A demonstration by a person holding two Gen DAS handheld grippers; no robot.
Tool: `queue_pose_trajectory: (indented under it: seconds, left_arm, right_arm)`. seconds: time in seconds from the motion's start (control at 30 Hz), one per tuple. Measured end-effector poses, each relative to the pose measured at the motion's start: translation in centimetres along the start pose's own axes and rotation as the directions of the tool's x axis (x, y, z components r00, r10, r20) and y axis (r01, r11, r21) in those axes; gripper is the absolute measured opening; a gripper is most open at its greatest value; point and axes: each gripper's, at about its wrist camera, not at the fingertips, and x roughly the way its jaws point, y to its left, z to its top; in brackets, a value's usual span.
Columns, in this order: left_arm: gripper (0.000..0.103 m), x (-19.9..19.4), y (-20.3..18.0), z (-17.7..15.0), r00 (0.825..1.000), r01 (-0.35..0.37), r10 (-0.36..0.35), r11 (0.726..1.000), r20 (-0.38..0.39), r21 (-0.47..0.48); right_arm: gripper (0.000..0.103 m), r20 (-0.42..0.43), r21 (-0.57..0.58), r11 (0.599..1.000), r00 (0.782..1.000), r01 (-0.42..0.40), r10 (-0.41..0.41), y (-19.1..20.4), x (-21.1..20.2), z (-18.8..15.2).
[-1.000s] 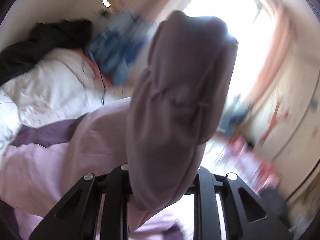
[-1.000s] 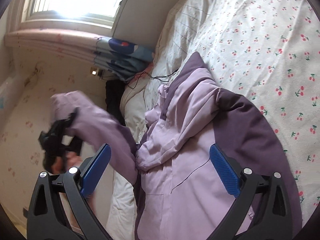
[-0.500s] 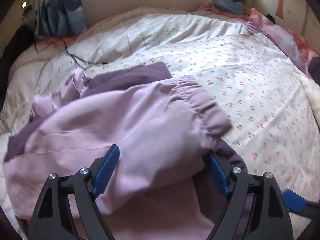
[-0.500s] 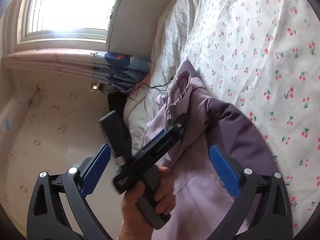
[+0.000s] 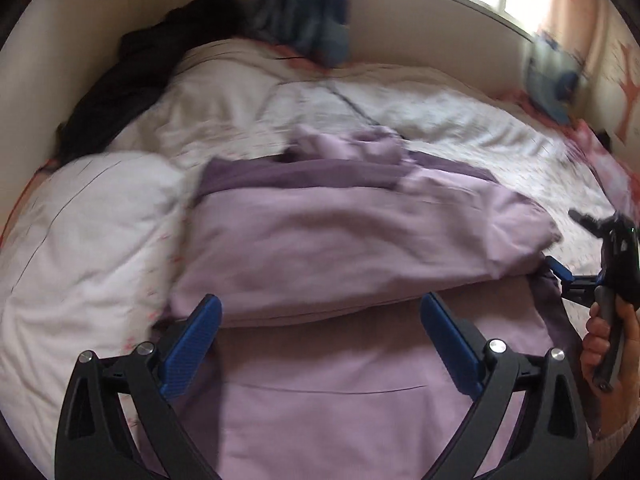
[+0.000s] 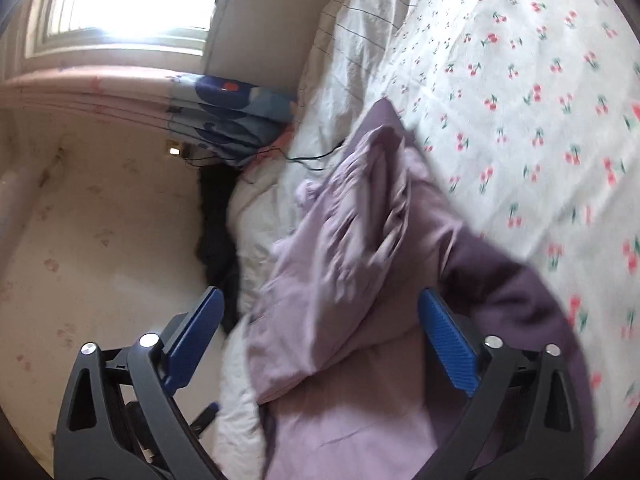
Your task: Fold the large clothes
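Observation:
A large lilac jacket [image 5: 340,400] with dark purple panels lies on the bed, one sleeve [image 5: 360,248] folded across its body. My left gripper [image 5: 320,332] hovers over the sleeve's lower edge, its jaws opening wide and holding nothing. At the jacket's right edge a hand holds my right gripper [image 5: 568,280]. In the right wrist view the jacket [image 6: 340,280] bunches between the fingers of the right gripper [image 6: 320,336]. Its jaws are closing, and the blue pads stand apart from the cloth.
The bed has a white sheet with a cherry print [image 6: 520,80] and a white duvet [image 5: 80,240] on the left. A black garment [image 5: 132,80] and blue patterned pillows [image 5: 312,20] lie at the head. A black cable [image 6: 312,160] crosses the sheet. A wall [image 6: 80,240] borders the bed.
The left gripper let go of the raised sleeve, which now lies across the jacket, and swung down with its jaws wide. The right gripper moved closer in over the jacket's edge.

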Motion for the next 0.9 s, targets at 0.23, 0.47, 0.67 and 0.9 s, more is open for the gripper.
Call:
queue_pose_trajectory:
  seconds: [0.23,0.47,0.67,0.9]
  left_arm:
    - [0.095,3.1,5.6,0.5,1.0,-0.027,0.028,0.996,0.003,-0.087]
    - [0.095,1.5,5.8,4.5,0.973,0.056,0.001,0.968,0.229,-0.243]
    - [0.095,10.2,6.5,4.2,0.999,0.021,-0.011,0.951,0.035,-0.309]
    - [0.095,12.9,5.6,2.3,0.997,-0.074,0.068,0.98,-0.037,-0.187]
  right_arm:
    - [0.02,-0.028,-0.187,0.98,0.996,0.073,-0.079,3.0,3.2,2.1]
    - [0.019,0.086,-0.563,0.823,0.985,-0.078,0.152,15.6,-1.0,2.0]
    - [0.018,0.054,-0.415,0.899,0.99,0.14,-0.13,3.8,4.2,3.1]
    - [0.022,-0.032,-0.319,0.935,0.985,0.153,-0.172,-1.2,4.5,3.3]
